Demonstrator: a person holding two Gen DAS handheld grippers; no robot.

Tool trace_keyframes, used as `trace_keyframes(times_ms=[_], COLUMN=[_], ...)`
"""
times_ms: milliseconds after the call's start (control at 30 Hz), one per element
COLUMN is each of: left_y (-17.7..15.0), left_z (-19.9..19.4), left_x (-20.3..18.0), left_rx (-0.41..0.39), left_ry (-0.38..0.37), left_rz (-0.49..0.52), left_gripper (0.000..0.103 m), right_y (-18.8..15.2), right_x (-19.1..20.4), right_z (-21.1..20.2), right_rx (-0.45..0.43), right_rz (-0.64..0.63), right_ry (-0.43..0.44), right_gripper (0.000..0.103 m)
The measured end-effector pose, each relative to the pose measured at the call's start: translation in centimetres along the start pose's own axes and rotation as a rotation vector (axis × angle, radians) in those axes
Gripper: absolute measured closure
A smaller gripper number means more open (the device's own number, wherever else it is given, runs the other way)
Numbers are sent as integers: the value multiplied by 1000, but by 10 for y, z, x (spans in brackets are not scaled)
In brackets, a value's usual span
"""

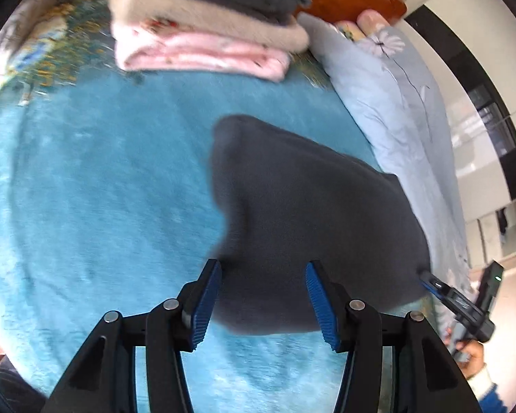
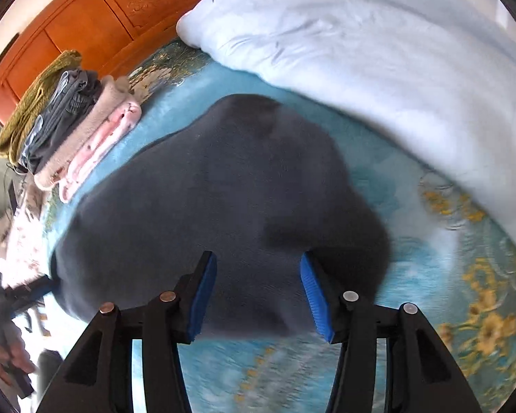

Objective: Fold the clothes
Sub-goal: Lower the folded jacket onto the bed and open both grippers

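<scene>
1. A dark grey garment [image 1: 309, 213] lies in a folded, rounded heap on the teal blanket [image 1: 96, 179] that covers the bed.
2. The left gripper [image 1: 263, 303] stands with its blue-padded jaws wide apart and nothing between them; the garment's near edge lies just beyond and partly between its fingertips.
3. The right gripper [image 2: 258, 292] is likewise spread wide and holds nothing, with the garment just ahead of its tips.
4. In the left wrist view, the right gripper's tip meets the garment's right edge; whether it touches is too blurred to tell.
5. A stack of folded clothes [image 2: 72, 127] sits by the wooden headboard [image 2: 96, 10], well apart from the garment.
6. A pale blue duvet [image 2: 378, 51] lies bunched beside the garment.
</scene>
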State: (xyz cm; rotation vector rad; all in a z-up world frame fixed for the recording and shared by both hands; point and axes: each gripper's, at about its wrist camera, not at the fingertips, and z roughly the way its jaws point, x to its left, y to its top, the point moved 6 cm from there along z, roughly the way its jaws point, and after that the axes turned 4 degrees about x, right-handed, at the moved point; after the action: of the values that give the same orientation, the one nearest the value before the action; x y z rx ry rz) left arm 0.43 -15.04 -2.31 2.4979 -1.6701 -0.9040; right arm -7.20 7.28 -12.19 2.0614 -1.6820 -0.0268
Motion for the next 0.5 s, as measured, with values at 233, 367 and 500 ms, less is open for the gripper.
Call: trace_keyframes(times_ms=[233, 367, 500], left_y=[-28, -19, -29], left_z=[3, 23, 28], left_x=[43, 56, 44], left_rx=[13, 34, 87], left_ry=[126, 120, 90], left_rz=[-45, -33, 21], left_gripper=[39, 37, 37], right_y=[-27, -34, -35], right_x=[-26, -49, -52], right_z=[-15, -1, 11], right_rx=[-39, -15, -2], right_rz=[-73, 3, 35], right_ry=[-127, -150, -163], right_gripper=[26, 24, 15])
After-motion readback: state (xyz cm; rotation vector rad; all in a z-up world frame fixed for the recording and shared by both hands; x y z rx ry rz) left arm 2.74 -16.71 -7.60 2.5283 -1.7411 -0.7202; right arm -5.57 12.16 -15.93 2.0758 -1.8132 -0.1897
